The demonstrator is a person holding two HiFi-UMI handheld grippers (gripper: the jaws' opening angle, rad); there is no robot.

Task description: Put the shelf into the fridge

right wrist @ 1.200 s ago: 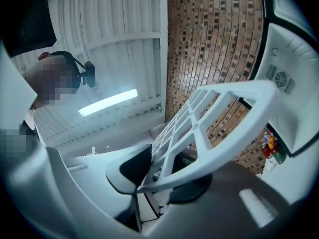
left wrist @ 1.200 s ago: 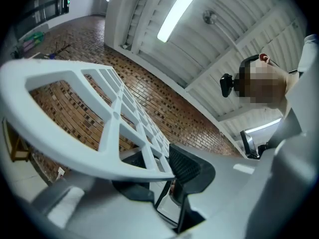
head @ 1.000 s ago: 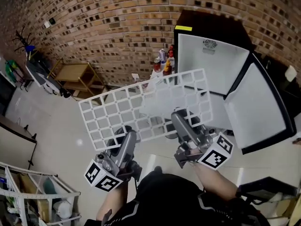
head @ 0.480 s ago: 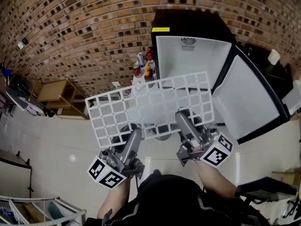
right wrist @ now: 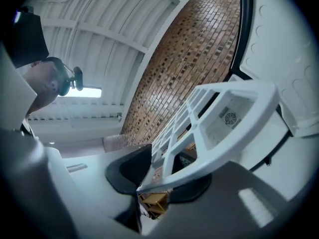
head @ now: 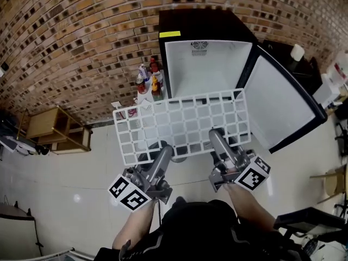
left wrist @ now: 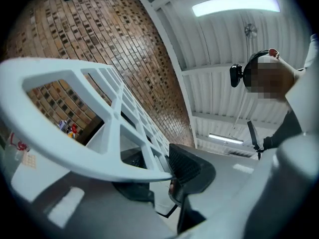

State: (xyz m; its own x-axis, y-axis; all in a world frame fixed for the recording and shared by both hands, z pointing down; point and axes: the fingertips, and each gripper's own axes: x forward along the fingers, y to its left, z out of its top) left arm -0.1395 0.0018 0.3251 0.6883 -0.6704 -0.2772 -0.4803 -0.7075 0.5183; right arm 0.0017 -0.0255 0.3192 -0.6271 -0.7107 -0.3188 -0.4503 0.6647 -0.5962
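Clamped by left gripper (head: pixel 165 150) and right gripper (head: pixel 217 135) along near rim: white moulded-plastic lattice shelf (head: pixel 182 125), square cells, rounded corners. Held before open black fridge (head: pixel 204 72), smooth white liner. Flanked left by bottles (head: pixel 148 81) against rough brick wall (head: pixel 81 31).

The shelf (head: pixel 182 126) hides the bottom of the fridge (head: pixel 206 67); the bottles (head: pixel 148 84) are too small to identify.

Bright, even indoor light; ceiling strip lamp (left wrist: pixel 235 4) glares white. Heavy fisheye bending, dark corners in gripper views. Nearest foreground blurred.
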